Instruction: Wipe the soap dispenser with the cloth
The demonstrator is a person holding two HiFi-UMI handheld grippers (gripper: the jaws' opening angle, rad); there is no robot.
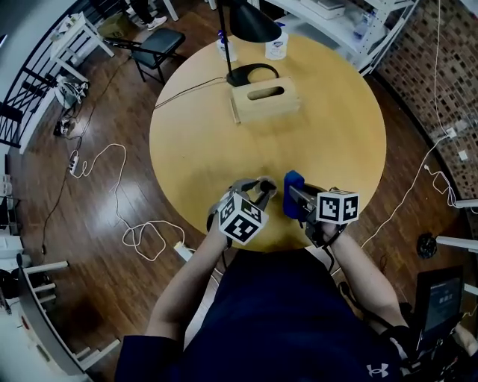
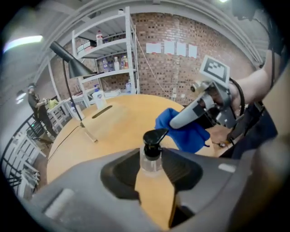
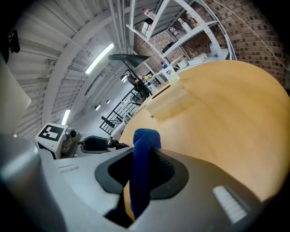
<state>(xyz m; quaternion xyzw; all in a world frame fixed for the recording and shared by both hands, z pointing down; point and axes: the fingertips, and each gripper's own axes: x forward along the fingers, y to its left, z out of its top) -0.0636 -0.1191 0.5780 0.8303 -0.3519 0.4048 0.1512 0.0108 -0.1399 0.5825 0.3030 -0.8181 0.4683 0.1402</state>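
1. two grips on: left gripper [image 2: 152,159] is clamped on the soap dispenser [image 2: 152,152] at its clear neck under the black pump, likely to steady it for wiping.
2. right gripper [image 3: 142,168] pinches the blue cloth [image 3: 143,152] just right of the dispenser; a fold sticks out past the jaws as the wiping face, contact unclear.
3. wooden box [image 1: 264,98] and lamp [image 1: 250,22] sit well beyond the dispenser, out of the way.

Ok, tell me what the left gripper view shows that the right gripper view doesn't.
Only the left gripper view: the soap dispenser, clamped in the left claw. Only the right gripper view: the right claw seen along its own jaws, shut on the cloth. Both: the blue cloth, the round table, the lamp, the shelves.
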